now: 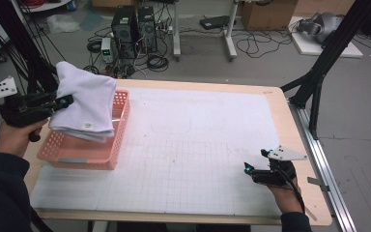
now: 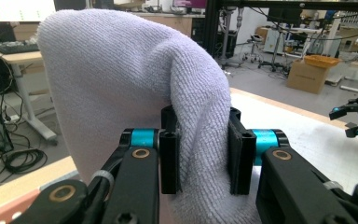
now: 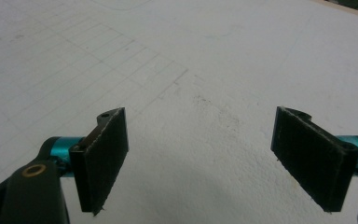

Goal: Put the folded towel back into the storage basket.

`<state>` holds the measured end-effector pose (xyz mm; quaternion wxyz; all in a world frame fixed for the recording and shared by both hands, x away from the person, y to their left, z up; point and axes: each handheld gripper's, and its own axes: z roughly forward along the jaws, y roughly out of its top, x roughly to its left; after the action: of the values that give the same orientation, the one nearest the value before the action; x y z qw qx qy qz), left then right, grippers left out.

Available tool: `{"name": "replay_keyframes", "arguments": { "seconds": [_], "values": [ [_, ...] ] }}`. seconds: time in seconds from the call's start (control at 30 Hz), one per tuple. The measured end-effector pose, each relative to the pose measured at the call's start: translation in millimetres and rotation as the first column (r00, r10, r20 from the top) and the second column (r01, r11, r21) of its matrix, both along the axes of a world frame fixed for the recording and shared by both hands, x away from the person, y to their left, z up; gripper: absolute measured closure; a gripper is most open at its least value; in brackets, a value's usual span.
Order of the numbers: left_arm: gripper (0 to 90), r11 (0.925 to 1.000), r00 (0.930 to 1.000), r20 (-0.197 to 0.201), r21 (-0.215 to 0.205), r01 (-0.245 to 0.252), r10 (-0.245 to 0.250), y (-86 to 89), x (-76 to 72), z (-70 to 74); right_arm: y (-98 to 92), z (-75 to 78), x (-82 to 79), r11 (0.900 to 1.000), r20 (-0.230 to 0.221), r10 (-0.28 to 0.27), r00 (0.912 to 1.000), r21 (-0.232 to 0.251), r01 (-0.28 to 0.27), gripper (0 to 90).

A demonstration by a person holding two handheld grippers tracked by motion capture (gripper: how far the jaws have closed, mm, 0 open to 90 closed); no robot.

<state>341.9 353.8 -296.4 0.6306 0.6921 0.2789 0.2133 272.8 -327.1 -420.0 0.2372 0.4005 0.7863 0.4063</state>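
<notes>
White towel [image 1: 84, 101]: one; pink basket [image 1: 84, 157]: one.

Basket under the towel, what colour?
Pink, with a perforated lattice wall; the basket shows best in the high view, under the white towel.

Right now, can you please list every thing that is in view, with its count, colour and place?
towel: one, white, folded, held above the basket at the table's left
basket: one, pink, plastic mesh, on the mat's left edge
mat: one, white with a faint grid, covers most of the table
table: one, light wood, its border shows around the mat
computer towers: two, black, on the floor beyond the table, among cables
cardboard box: one, brown, on the floor at the back
left tool: one, black, shut on the towel
right tool: one, black, jaws open, low over the mat at the right
hands: two, one on each tool
</notes>
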Motion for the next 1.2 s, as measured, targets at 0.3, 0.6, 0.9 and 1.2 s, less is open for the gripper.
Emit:
{"name": "replay_keyframes", "arguments": {
  "seconds": [0.3, 0.6, 0.9, 1.2],
  "values": [
    [70.8, 0.9997, 0.9982, -0.055, -0.016, 0.021, -0.022, 3.1, 8.2, -23.9, 3.8, -0.8, 1.1, 1.000, -0.005, 0.005, 1.0000, -0.011, -0.005, 17.4],
    [70.1, 0.9991, 0.9906, -0.132, 0.020, 0.036, -0.034, -6.7, 29.5, -40.4, 5.6, -1.2, 0.8, 1.000, -0.006, 0.011, 0.9999, -0.020, -0.011, 17.4],
    [70.1, 0.9997, 0.9821, -0.188, 0.023, 0.005, 0.000, 2.5, 39.4, -57.2, 5.9, -1.1, 0.0, 1.000, -0.005, 0.009, 0.9999, -0.023, -0.009, 17.4],
    [70.1, 0.9981, 0.9680, -0.247, 0.051, -0.034, 0.045, 10.6, 40.4, -70.5, 7.8, -1.4, 0.3, 1.000, -0.007, 0.012, 0.9999, -0.026, -0.012, 17.4]
  ]
}}
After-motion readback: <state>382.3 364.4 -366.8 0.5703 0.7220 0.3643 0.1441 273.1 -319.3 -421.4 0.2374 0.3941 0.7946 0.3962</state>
